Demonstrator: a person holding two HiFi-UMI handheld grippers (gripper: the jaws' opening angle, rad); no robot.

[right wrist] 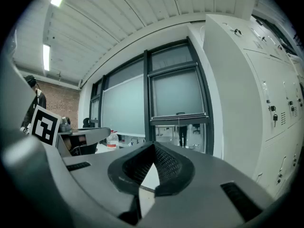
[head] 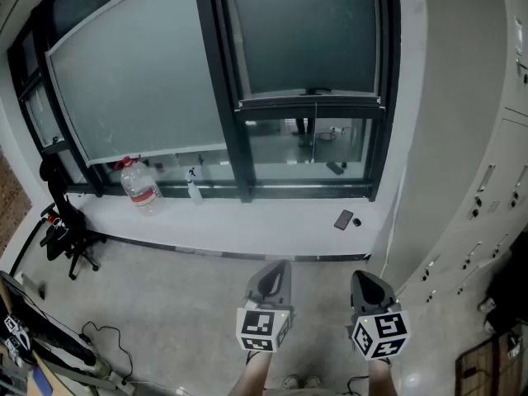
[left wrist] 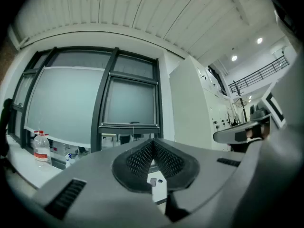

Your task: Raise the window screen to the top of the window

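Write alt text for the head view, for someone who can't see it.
The left gripper and right gripper, both closed and empty, are held low, facing a dark-framed window whose screen hangs most of the way down. On the white sill below stand a water bottle and a spray bottle, with a phone lying near the right end.

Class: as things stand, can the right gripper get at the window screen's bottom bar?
Probably yes, after a step closer: only bare floor and a low sill lie between the right gripper and the bar. Its jaws are shut.
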